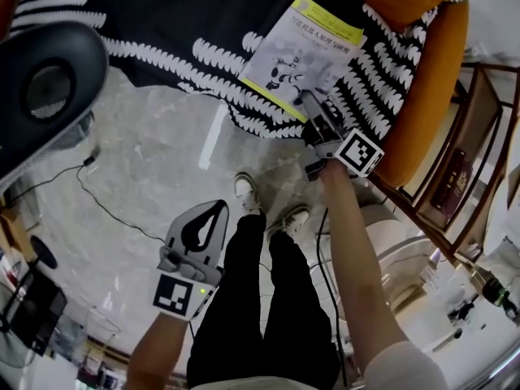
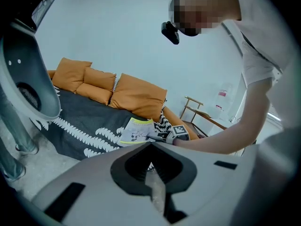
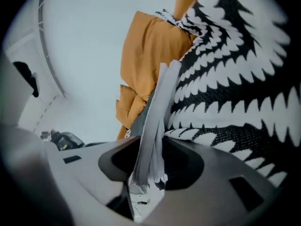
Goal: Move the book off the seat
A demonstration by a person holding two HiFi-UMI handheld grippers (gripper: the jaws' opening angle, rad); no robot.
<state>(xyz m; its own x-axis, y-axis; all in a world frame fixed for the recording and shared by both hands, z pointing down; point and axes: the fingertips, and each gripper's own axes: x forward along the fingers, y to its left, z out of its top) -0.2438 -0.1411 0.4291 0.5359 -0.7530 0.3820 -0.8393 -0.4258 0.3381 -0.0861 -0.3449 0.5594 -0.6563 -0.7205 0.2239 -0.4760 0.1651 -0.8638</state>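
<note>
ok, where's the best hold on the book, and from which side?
Its near edge, coming in level from the front: the book lies on the patterned throw, thin enough for the jaws to straddle edge-on. The right gripper is clamped there.

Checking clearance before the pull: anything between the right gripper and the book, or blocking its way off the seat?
Nothing visible. The right gripper has its fingers clamped on the near edge of the white, yellow-striped paperback book near the front of the black-and-white patterned throw; past that edge lies grey marble floor.
</note>
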